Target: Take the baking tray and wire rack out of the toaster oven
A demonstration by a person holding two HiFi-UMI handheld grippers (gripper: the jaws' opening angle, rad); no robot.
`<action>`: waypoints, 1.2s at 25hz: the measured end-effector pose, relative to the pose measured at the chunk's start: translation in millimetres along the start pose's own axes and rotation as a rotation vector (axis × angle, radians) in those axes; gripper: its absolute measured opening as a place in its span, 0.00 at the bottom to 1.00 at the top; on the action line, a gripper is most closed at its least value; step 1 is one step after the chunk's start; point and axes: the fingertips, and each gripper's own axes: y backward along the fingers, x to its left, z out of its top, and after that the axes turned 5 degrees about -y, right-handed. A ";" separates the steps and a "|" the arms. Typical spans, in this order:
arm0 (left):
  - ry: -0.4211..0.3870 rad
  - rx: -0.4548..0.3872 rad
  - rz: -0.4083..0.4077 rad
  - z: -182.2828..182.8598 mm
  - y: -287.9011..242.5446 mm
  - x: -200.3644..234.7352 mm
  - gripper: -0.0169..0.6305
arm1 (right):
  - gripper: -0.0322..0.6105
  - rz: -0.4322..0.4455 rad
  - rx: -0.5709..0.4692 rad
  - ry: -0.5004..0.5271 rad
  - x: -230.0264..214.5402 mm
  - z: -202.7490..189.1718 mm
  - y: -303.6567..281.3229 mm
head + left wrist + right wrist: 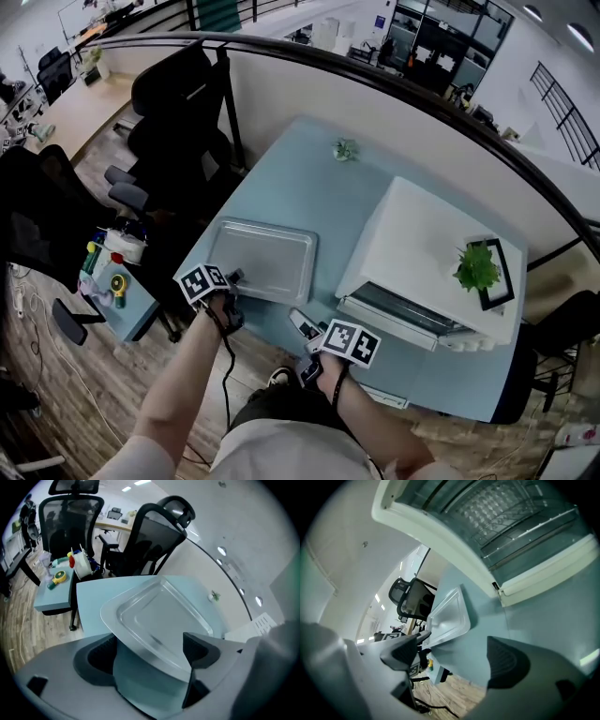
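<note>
Baking tray [265, 258] lay flat on the table [309, 183] beside the toaster oven [422, 234], its rim between the wide-spread, unpressing jaws of the left gripper [149, 653]. Right gripper [454, 657] was open, empty. Wire rack [506, 513] sat inside the oven — probably light, stiff, snag-prone; pinch its front bar.

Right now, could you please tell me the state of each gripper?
Left gripper: open, baking tray edge between its jaws, not gripped.
Right gripper: open, empty.

Head cam looks steeply down over the whole table [309, 197]; both gripper cams sit low and close, sharing the baking tray [159, 616].
</note>
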 end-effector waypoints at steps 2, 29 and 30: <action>-0.030 0.021 0.019 -6.1 0.8 1.6 0.67 | 0.78 0.005 -0.002 -0.017 -1.7 -2.0 8.3; -0.199 -0.054 -0.539 -84.8 164.4 -210.5 0.67 | 0.66 0.088 -0.431 -0.148 -37.5 59.5 252.6; -0.218 -0.055 -0.560 -89.0 170.0 -219.0 0.67 | 0.66 0.090 -0.452 -0.166 -41.3 60.1 262.5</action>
